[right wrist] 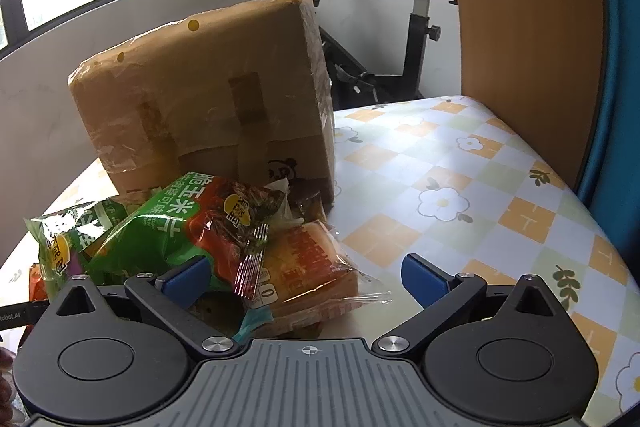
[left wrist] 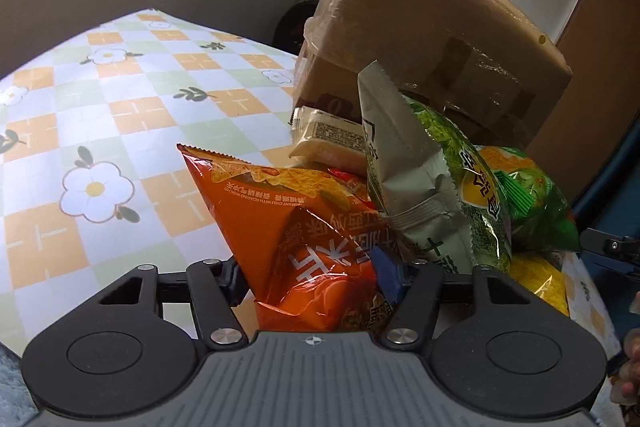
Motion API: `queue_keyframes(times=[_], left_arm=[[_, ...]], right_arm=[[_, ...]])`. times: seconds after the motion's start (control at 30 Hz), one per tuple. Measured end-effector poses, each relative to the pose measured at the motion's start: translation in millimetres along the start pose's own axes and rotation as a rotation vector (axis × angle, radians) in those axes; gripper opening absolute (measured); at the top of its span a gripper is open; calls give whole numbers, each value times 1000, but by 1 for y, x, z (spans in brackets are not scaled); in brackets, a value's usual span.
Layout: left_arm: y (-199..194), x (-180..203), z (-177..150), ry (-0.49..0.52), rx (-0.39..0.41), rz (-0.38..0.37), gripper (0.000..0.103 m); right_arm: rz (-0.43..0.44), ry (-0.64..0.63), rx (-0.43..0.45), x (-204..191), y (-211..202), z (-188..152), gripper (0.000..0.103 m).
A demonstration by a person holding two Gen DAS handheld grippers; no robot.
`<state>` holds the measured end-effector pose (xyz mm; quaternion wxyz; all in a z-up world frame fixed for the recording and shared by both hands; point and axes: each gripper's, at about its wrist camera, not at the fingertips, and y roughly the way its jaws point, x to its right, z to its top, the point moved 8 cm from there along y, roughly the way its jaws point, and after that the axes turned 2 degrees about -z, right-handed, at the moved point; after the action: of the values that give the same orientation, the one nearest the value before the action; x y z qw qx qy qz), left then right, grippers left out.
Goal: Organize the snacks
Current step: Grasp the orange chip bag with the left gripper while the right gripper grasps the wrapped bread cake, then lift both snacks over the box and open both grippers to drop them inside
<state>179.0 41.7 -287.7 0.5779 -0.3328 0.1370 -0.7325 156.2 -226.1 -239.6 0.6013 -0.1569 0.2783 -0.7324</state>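
Note:
In the left wrist view my left gripper (left wrist: 314, 277) is shut on an orange chip bag (left wrist: 296, 227) that fills the gap between its fingers. A grey-green snack bag (left wrist: 424, 183) leans against it, with a pale wrapped cake (left wrist: 328, 139) behind and a green bag (left wrist: 528, 203) to the right. In the right wrist view my right gripper (right wrist: 306, 277) is open, its blue pads wide apart around a clear-wrapped orange pastry (right wrist: 312, 271). A green and red corn chip bag (right wrist: 192, 227) lies to its left, over the left finger.
A taped cardboard box (left wrist: 432, 39) stands on the flowered checkered tablecloth (left wrist: 120, 115) behind the snack pile; it also shows in the right wrist view (right wrist: 208, 99). A wooden chair back (right wrist: 528, 27) stands at the right edge and an exercise bike (right wrist: 416, 39) beyond the table.

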Motion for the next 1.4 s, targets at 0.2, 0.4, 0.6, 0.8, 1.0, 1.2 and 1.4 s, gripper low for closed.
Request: queue_keyframes(times=[0.2,0.4,0.6,0.8,1.0,1.2,1.4], left_arm=[[-13,-1,6,43,57,101,51],[-28,-15,21,43,117,228,49],[-35,-28,27,11,133,287,49],[-39,-24,19,4,122,255,49],[-38,-28,14,-11,111,256,50],[-33,-29,15,-23,108,257,50],[-34,-29,14,-23,112,255,50]], right_arm=[[16,-32,-18,-3,1,-4,96],[27,-157,-20,-13,3,-9,95],[44,-274,-15,-21,25,-10,94],[66,-280,-51,-24,62,-9,88],[105,-196,-52,-17,69,-12,88],[79,-154,-70,-1,66,-15,83],[88,-86,-82,13,63,-19,74]])
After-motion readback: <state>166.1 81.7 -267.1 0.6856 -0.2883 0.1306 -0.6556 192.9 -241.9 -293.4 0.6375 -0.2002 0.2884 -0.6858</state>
